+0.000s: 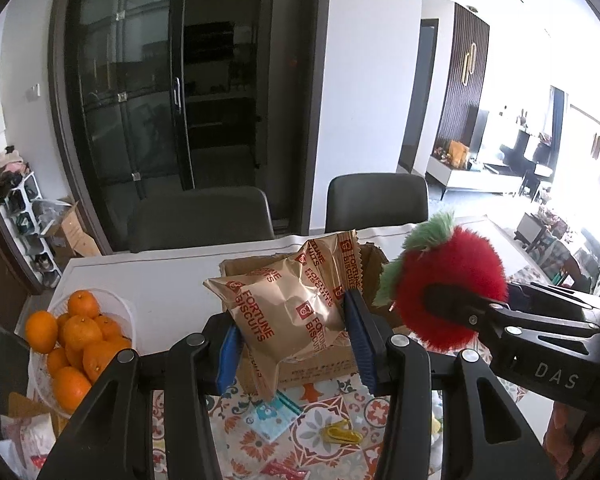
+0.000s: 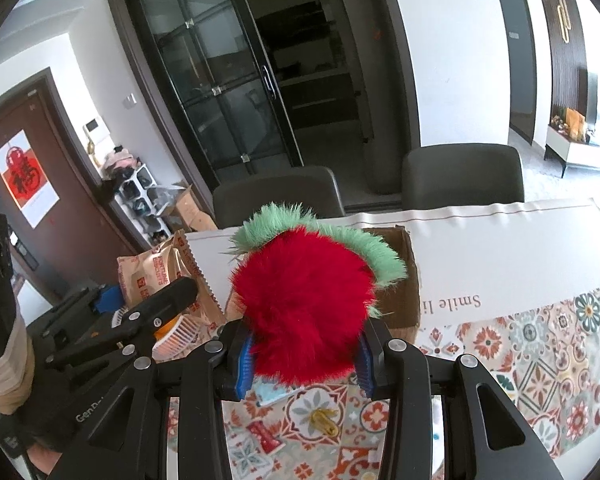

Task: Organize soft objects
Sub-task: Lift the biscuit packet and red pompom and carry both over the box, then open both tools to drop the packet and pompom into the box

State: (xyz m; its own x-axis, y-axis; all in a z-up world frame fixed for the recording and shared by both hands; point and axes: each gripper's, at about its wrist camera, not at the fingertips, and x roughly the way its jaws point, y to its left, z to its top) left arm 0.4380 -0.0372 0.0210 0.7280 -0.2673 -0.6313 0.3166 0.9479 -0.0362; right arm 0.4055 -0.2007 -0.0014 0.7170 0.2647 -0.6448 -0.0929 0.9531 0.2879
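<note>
My left gripper is shut on a gold Fortune Biscuits packet and holds it above the table, just in front of a brown cardboard box. My right gripper is shut on a fluffy red strawberry plush with green leaves, held above the same box. In the left wrist view the plush and right gripper sit to the right of the packet. In the right wrist view the packet and left gripper sit to the left.
A clear bowl of oranges stands at the table's left. Small packets, a yellow clip and a red wrapper lie on the patterned tablecloth. Two dark chairs stand behind the table.
</note>
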